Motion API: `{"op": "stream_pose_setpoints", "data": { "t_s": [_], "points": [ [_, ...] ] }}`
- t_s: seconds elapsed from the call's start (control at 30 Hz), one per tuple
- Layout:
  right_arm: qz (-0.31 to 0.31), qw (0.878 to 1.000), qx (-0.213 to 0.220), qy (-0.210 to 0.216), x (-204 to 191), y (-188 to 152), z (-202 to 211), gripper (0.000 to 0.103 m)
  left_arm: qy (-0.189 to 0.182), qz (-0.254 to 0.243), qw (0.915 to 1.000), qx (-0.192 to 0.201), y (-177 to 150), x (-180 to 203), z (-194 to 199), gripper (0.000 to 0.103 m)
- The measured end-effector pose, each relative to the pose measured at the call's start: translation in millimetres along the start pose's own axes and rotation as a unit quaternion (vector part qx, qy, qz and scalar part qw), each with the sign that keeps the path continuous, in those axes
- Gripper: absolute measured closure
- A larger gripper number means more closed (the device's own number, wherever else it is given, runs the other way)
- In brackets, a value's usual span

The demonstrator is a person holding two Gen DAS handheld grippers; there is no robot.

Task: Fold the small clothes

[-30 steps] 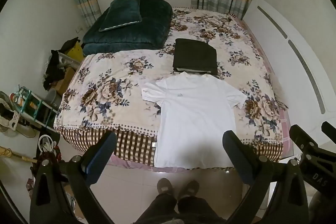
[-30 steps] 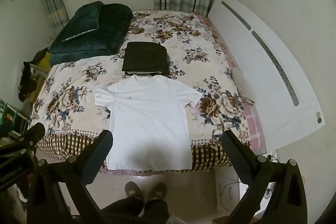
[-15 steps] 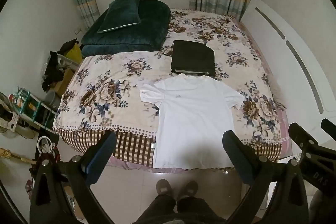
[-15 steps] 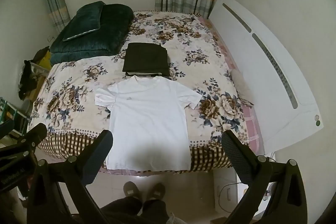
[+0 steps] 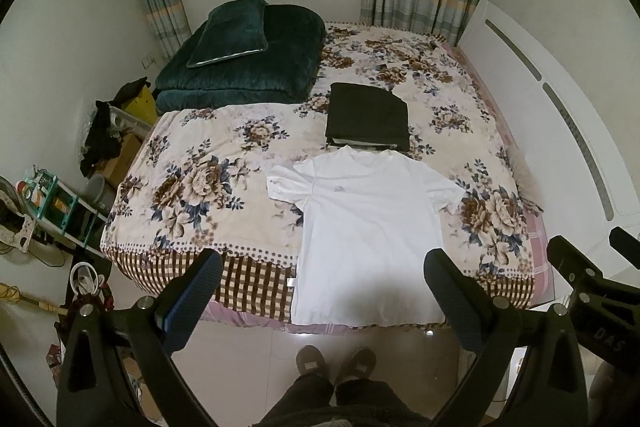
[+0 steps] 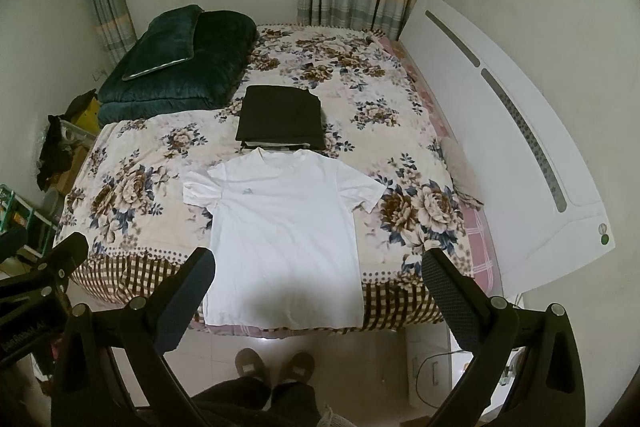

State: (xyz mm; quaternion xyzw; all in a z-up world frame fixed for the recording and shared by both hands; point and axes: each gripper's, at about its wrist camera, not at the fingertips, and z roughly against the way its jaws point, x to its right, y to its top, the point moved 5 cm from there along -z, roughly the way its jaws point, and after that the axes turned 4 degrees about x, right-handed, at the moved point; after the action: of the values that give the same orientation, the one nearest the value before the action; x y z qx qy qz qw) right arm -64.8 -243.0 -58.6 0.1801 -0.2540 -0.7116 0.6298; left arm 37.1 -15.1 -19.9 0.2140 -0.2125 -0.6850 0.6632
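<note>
A white T-shirt lies spread flat, front up, on the floral bed, its hem hanging over the near edge; it also shows in the right wrist view. A folded dark garment lies just beyond its collar, also in the right wrist view. My left gripper is open and empty, held high above the floor in front of the bed. My right gripper is open and empty too, beside it at the same height.
A dark green quilt with a pillow sits at the far left of the bed. A white headboard runs along the right. Clutter and a shelf stand on the left floor. The person's slippered feet stand at the bed's foot.
Both grippers have drifted slightly back and up, so the bed sits a little farther away in view. The shirt and the folded garment have not moved.
</note>
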Motion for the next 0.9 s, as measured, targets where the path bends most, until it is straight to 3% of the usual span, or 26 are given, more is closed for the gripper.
{"op": "stream_pose_setpoints", "data": {
  "t_s": [0.9],
  "points": [
    [0.0,1.0,0.004,0.0,-1.4,14.5,9.4,0.0,0.002,-0.001,1.0,0.009,10.8,-6.0,3.9,0.0]
  ]
}}
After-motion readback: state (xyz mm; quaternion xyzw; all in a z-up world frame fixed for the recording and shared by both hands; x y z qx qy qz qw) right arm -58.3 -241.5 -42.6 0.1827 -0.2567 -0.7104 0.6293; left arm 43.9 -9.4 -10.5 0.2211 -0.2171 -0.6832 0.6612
